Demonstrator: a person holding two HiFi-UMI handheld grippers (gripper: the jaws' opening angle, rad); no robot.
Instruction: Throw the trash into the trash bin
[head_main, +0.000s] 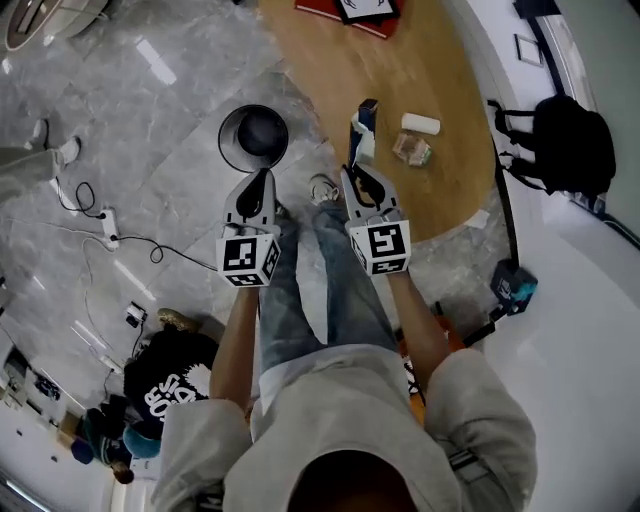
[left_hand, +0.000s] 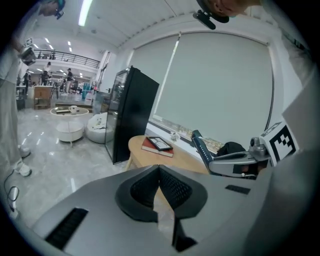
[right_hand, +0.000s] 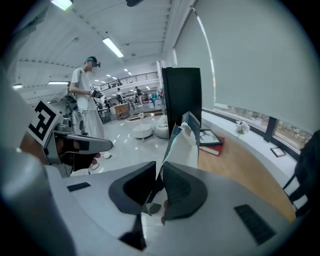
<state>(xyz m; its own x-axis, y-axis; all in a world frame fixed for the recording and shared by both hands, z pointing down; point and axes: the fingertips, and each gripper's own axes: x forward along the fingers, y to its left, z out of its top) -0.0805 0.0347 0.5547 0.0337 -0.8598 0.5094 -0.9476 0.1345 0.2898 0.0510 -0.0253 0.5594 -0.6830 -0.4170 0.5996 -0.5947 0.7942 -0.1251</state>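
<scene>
My right gripper (head_main: 352, 176) is shut on a blue-and-white flattened carton (head_main: 364, 125), which sticks up past the jaws over the edge of the wooden table (head_main: 340, 70). In the right gripper view the carton (right_hand: 184, 142) stands pinched between the pads of that gripper (right_hand: 159, 176). My left gripper (head_main: 263, 180) is held beside it, shut with nothing in it, its tip just short of the round black trash bin (head_main: 254, 135) on the floor. The left gripper view shows its jaws (left_hand: 159, 174) meeting, with the right gripper and the carton (left_hand: 202, 146) off to the right.
A white roll (head_main: 420, 123), a crumpled wrapper (head_main: 411, 150) and a red book (head_main: 350, 12) lie on the table. A black backpack (head_main: 565, 140) rests at the right wall. Cables (head_main: 110, 225) trail over the marble floor at left. A black cabinet (left_hand: 132, 115) stands behind the table.
</scene>
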